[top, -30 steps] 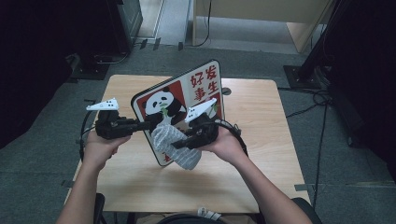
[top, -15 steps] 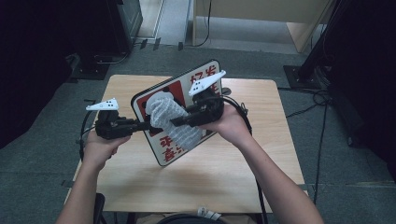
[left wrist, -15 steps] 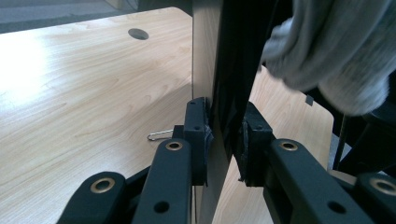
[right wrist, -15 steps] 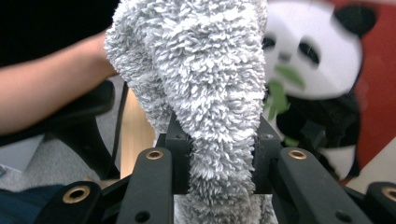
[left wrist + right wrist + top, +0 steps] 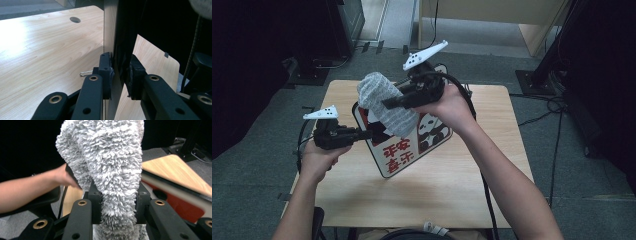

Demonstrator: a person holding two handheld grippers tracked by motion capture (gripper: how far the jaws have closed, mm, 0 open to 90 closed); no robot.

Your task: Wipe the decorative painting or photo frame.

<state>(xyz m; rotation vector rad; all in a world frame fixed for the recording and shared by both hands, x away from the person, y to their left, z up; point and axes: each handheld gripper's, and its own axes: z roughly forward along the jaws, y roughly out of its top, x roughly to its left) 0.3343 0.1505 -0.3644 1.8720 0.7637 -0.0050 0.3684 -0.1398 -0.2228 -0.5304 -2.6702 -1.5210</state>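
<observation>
While 1 board [image 5: 412,150] tilts, 2 claws grip: 1 cloth [image 5: 384,102].

The high view looks forward and down on the light wooden counter [image 5: 452,185]. Each tool's camera sits close behind its black jaws; both share the red-and-white panda sign board [image 5: 407,150] (probably its edge, left view).

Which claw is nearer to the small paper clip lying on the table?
Left. The left claw grips the edge of the panda board just above the paper clip. The right claw is raised higher, holding the grey towel.
</observation>
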